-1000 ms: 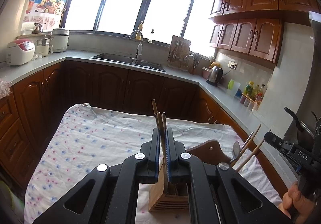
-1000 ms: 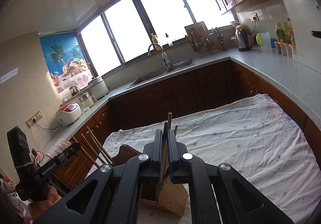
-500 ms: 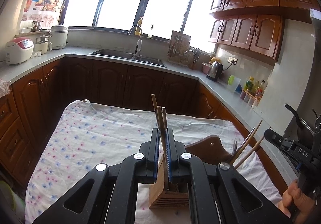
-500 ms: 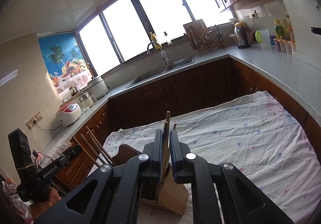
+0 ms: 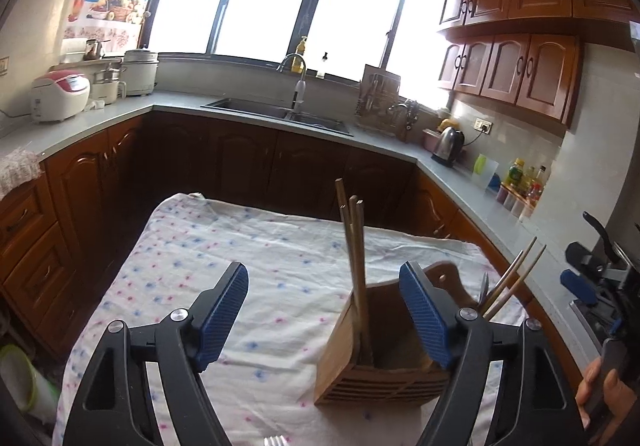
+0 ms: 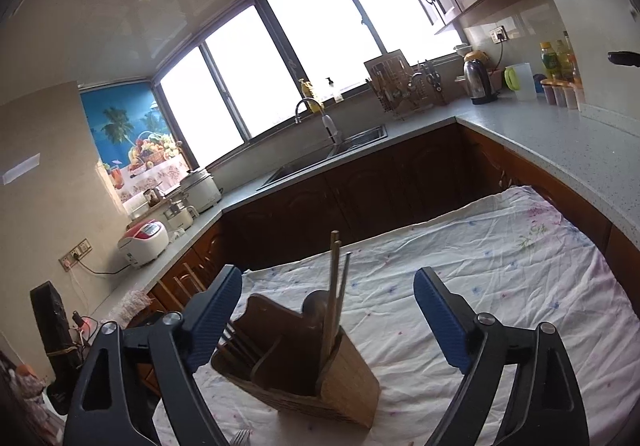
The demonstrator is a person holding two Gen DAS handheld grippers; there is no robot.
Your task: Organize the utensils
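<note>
Clearly the step in hand was letting go of chopsticks into the wooden utensil holder [image 5: 384,350], and to do that well I judged each tool should draw straight up and back along the sticks' line, so that no pad brushed them and tipped the block. I kept the left gripper [image 5: 324,320] spread wide, its blue pads well apart and gripping nothing; one bundle of chopsticks [image 5: 354,246] stood free between them, leaning slightly in the holder's nearer compartment. The right gripper [image 6: 334,324] was likewise wide open and empty, with a second set of sticks [image 6: 336,286] upright in the holder [image 6: 320,378] between its jaws, touching neither pad as far as I could tell. More chopsticks [image 5: 512,278] slanted out of the holder's far side in the left wrist view. The holder sat on the flowered tablecloth [image 5: 248,258] near the table's near edge. Something like fork tines [image 6: 240,436] showed at the bottom of the right view, though it was too cropped to be sure.
</note>
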